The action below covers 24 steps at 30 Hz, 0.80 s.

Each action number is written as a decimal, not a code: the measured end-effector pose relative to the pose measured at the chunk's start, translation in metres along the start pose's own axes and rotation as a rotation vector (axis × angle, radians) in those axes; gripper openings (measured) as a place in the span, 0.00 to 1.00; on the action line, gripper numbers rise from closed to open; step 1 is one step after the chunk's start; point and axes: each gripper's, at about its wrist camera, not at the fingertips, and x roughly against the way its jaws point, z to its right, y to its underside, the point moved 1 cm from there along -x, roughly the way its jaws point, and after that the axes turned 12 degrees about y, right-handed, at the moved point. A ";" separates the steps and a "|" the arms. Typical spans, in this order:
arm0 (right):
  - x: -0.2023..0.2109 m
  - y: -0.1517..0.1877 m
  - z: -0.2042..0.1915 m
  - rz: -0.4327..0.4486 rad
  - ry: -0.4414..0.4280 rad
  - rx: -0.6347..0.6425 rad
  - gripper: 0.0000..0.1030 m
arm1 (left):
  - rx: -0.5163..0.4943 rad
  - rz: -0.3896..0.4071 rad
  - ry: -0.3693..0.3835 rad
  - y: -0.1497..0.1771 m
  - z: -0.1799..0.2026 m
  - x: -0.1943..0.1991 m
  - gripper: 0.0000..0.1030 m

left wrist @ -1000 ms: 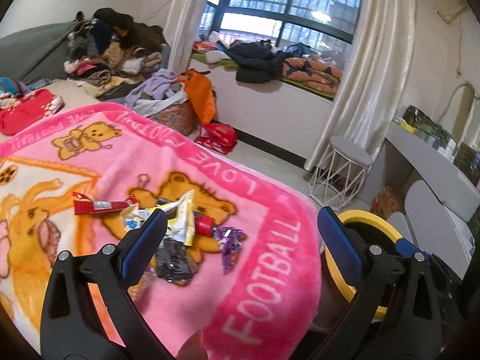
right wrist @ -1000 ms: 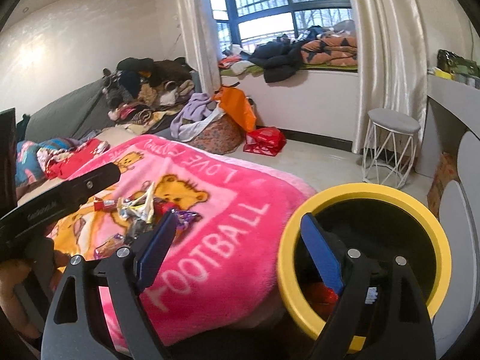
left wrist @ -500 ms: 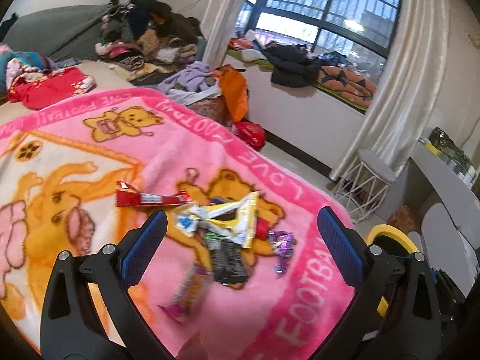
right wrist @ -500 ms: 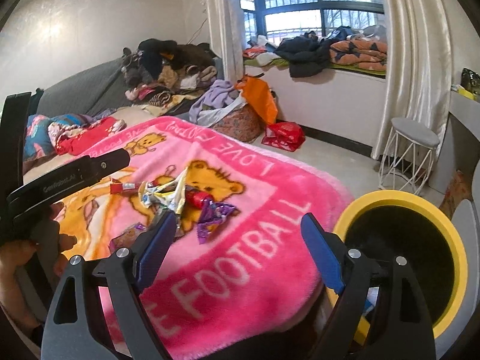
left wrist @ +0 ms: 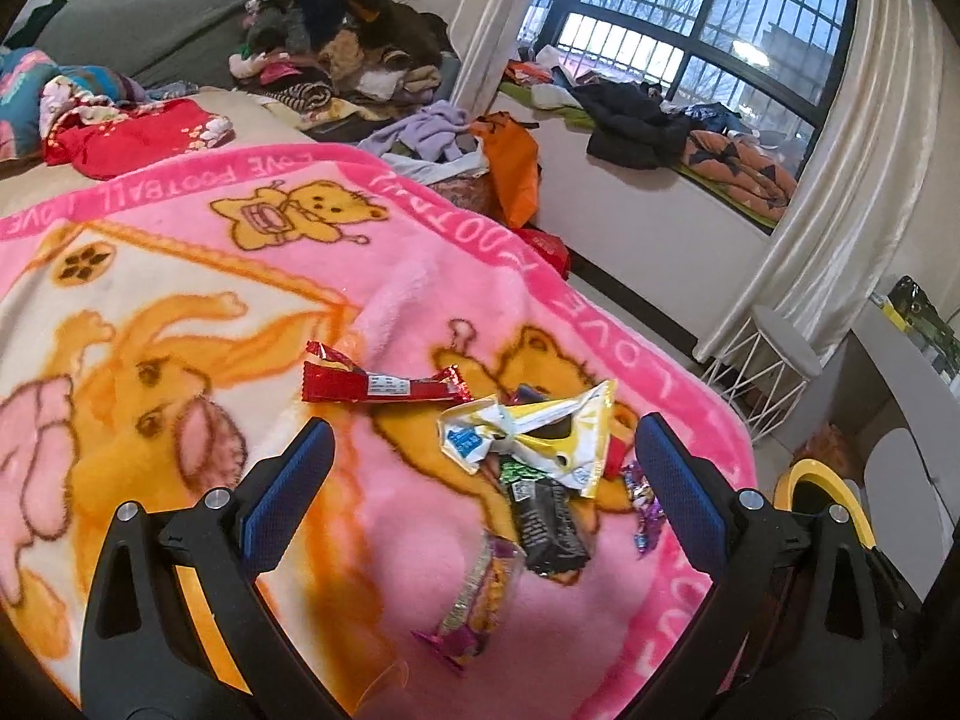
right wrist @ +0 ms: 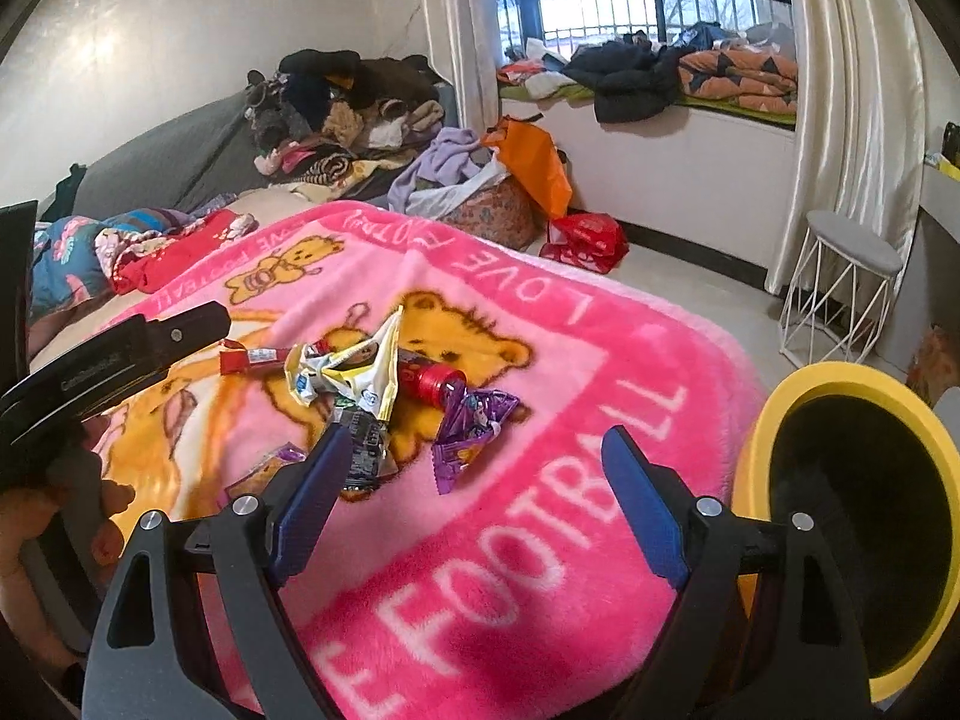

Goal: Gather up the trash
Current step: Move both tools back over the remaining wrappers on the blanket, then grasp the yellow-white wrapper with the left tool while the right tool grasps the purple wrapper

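Note:
Several wrappers lie in a loose pile on the pink bear blanket [left wrist: 180, 252]: a red bar wrapper [left wrist: 378, 384], a yellow and white pouch [left wrist: 534, 432], a black wrapper [left wrist: 546, 522], a purple wrapper [right wrist: 474, 426] and a clear pink-ended one [left wrist: 474, 606]. My left gripper [left wrist: 480, 498] is open and empty just above the pile. My right gripper [right wrist: 474, 492] is open and empty, over the blanket just short of the purple wrapper. A yellow-rimmed black bin [right wrist: 864, 516] stands at the bed's right corner.
Clothes are heaped on the grey sofa [right wrist: 336, 102] and window ledge [right wrist: 648, 78]. An orange bag [right wrist: 534, 162] and red bag [right wrist: 588, 240] sit on the floor. A white wire stool [right wrist: 840, 294] stands by the curtain. The left gripper's body [right wrist: 114, 360] shows at left.
Both grippers have moved left from the bin over the blanket, toward the wrapper pile. The bin has slid to the right edge of both views. Both stay open.

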 end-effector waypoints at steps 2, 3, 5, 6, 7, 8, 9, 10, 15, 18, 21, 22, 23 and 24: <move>-0.008 0.000 -0.001 -0.024 0.002 -0.008 0.80 | 0.020 -0.019 0.005 0.001 -0.006 -0.006 0.90; -0.011 -0.001 -0.001 -0.033 0.000 -0.013 0.80 | 0.029 -0.025 0.009 0.001 -0.009 -0.009 0.90; -0.018 -0.003 -0.002 -0.046 0.008 -0.014 0.80 | 0.050 -0.045 0.018 0.001 -0.015 -0.017 0.88; -0.021 -0.003 -0.003 -0.052 0.009 -0.013 0.80 | 0.056 -0.052 0.021 0.002 -0.016 -0.020 0.87; -0.025 -0.004 -0.005 -0.062 0.014 -0.012 0.80 | 0.062 -0.067 0.027 0.002 -0.018 -0.025 0.83; -0.027 -0.004 -0.006 -0.066 0.016 -0.012 0.80 | 0.071 -0.080 0.029 0.002 -0.020 -0.030 0.80; -0.031 -0.004 -0.007 -0.073 0.017 -0.013 0.80 | 0.088 -0.095 0.037 0.002 -0.023 -0.035 0.79; -0.035 -0.004 -0.008 -0.086 0.018 -0.015 0.80 | 0.100 -0.101 0.042 0.003 -0.025 -0.038 0.78; -0.064 -0.003 -0.013 -0.167 0.026 -0.035 0.77 | 0.158 -0.133 0.053 0.003 -0.036 -0.055 0.71; -0.077 -0.001 -0.014 -0.204 0.032 -0.052 0.72 | 0.180 -0.146 0.056 0.002 -0.040 -0.062 0.69; -0.090 0.003 -0.016 -0.246 0.025 -0.061 0.63 | 0.204 -0.155 0.061 0.001 -0.045 -0.070 0.68; -0.093 0.004 -0.017 -0.259 0.026 -0.067 0.58 | 0.207 -0.157 0.060 0.001 -0.046 -0.072 0.67; -0.097 0.006 -0.017 -0.269 0.025 -0.073 0.56 | 0.212 -0.160 0.058 0.001 -0.048 -0.075 0.64; -0.099 0.006 -0.016 -0.276 0.027 -0.076 0.53 | 0.214 -0.161 0.057 0.001 -0.048 -0.076 0.63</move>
